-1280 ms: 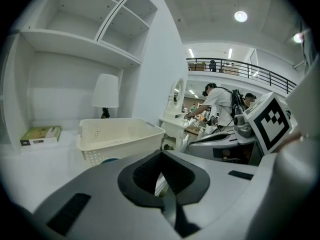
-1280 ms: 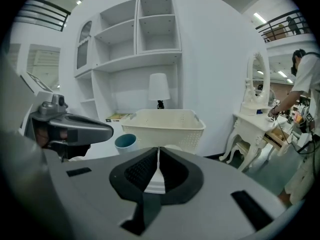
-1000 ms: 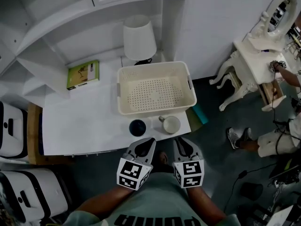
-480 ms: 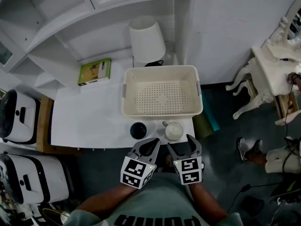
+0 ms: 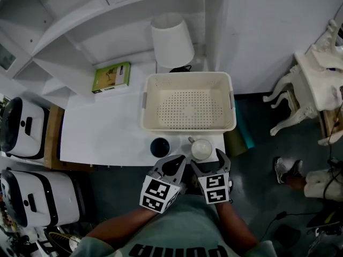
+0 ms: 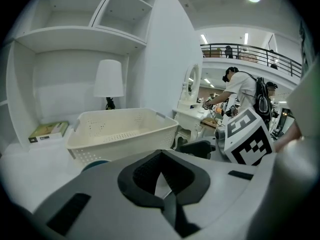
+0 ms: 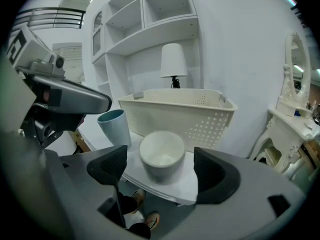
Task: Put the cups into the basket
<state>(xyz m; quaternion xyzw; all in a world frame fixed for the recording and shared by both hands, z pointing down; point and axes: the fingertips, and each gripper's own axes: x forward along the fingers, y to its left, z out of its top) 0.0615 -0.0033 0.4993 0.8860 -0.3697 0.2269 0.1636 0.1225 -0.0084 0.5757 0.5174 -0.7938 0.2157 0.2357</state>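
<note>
Head view, cups: the white ceramic cup (image 5: 201,149) and the dark teal cup (image 5: 159,146) are standing upright side by side, mouths up, long axes vertical. The white one's small handle is pointing towards the basket.
Head view, place: both are sitting between the front edge of the white table (image 5: 102,133) and the cream perforated plastic basket (image 5: 188,126), just beside each.
Head view, room: bare tabletop is lying to the left. A green book (image 5: 111,77) and a white lamp (image 5: 172,38) are standing behind, against the wall.
Left gripper view, jaws: the left gripper (image 6: 161,156) is staying clenched, with nothing between the jaws. It is pointing over the table edge at the basket (image 6: 120,129).
Left gripper view, writing: the book's (image 6: 48,130) print is too small to read.
Right gripper view, jaws: the right gripper (image 7: 162,176) has just been opening. Its jaws are standing released, the white cup (image 7: 161,154) between the pads without touching them.
Right gripper view, neighbours: the teal cup (image 7: 114,126) is standing to the left, the basket (image 7: 185,114) close behind.
</note>
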